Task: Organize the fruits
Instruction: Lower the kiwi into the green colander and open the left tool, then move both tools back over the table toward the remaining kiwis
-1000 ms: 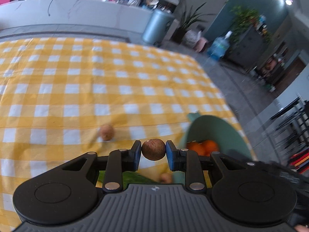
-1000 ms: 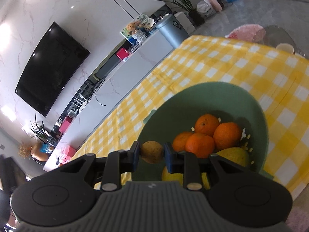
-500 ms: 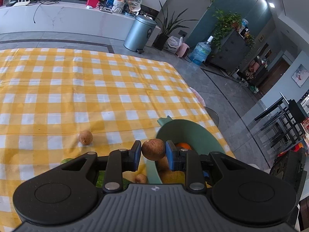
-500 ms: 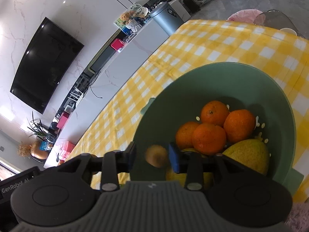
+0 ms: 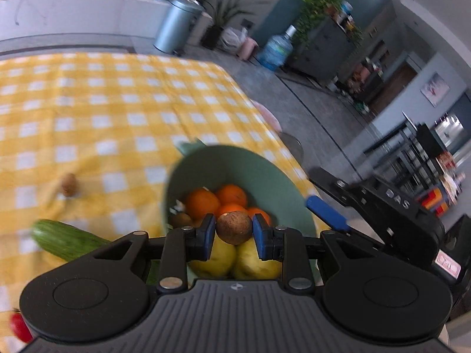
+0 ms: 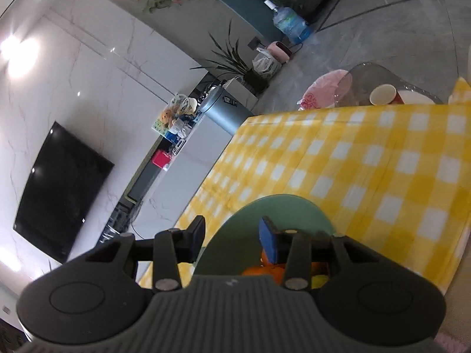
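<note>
kiwi in hand: a small brown kiwi (image 5: 234,227) sits between the blue pads of the left gripper (image 5: 232,231), directly above the green bowl (image 5: 206,158).
how it handles: judged light and rounded, with a fuzzy skin that gives the pads some bite; the flesh is likely soft, so a firm squeeze could bruise it.
where to hold: across its middle, one pad on each side, which is how it is pinched now.
left gripper: clamped on the kiwi, jaws only as far apart as the fruit is wide, both pads touching it.
right gripper: the right gripper (image 6: 232,236) has its jaws well apart with nothing between them; it hovers over the near rim of the bowl (image 6: 282,198), seen at 6 o'clock in its own view.
bowl contents: oranges (image 5: 203,203) toward the far side, yellow pears (image 5: 215,260) toward the near side, another kiwi (image 5: 181,220) against the wall at 9 o'clock; the fruit looks crowded.
loose on the tabletop: a third kiwi (image 5: 69,184) lies on the yellow checked cloth at 9 o'clock from the bowl, well apart from it; a green zucchini (image 5: 64,239) lies at 8 o'clock, near the bowl.
next move, judged: opening low over the pile should keep the kiwi from bouncing off the oranges.
</note>
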### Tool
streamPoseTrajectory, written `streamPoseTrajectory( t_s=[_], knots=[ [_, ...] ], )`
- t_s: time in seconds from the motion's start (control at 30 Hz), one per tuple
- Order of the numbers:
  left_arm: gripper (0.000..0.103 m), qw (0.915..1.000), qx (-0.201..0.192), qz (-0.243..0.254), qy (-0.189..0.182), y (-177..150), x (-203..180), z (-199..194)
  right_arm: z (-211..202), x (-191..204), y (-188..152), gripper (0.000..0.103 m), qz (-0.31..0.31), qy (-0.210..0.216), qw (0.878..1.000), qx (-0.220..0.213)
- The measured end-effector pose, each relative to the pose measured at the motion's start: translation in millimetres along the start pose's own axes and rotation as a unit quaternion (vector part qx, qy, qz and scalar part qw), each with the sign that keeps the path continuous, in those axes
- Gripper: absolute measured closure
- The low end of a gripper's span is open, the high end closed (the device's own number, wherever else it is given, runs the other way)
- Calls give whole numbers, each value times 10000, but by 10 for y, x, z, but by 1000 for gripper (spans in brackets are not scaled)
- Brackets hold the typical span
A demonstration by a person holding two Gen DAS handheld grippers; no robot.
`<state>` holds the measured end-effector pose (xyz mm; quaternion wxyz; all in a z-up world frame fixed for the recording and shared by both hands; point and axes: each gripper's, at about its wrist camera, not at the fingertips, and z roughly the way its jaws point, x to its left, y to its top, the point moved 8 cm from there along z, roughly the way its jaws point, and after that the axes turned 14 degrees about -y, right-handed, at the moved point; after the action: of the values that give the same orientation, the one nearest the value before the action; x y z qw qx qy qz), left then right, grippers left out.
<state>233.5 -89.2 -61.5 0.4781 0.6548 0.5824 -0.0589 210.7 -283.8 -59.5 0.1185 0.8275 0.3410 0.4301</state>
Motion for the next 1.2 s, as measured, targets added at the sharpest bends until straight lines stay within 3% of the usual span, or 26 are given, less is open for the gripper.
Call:
streamPoseTrajectory(
  t_s=[0.27,0.43,0.5,0.67,0.93,1.2],
  knots=[
    [73,9972,716,193,9,-227,-121,334,39,-12,-65,64,-23,114,9994,317],
    [72,9958,876,98,227,-291,-76,380,47,-40,-87,64,62,117,9991,404],
    [64,9956,882,44,307,-297,-59,370,42,-45,-89,64,81,126,9990,421],
    [51,9962,779,87,390,-277,-80,283,34,-32,-92,64,59,160,9989,430],
    [46,9968,382,-38,697,-164,3,-136,26,43,-127,64,-186,241,9984,475],
    [45,9895,-125,-607,1305,-124,394,-712,-35,375,-373,64,-1046,564,9906,685]
  ],
)
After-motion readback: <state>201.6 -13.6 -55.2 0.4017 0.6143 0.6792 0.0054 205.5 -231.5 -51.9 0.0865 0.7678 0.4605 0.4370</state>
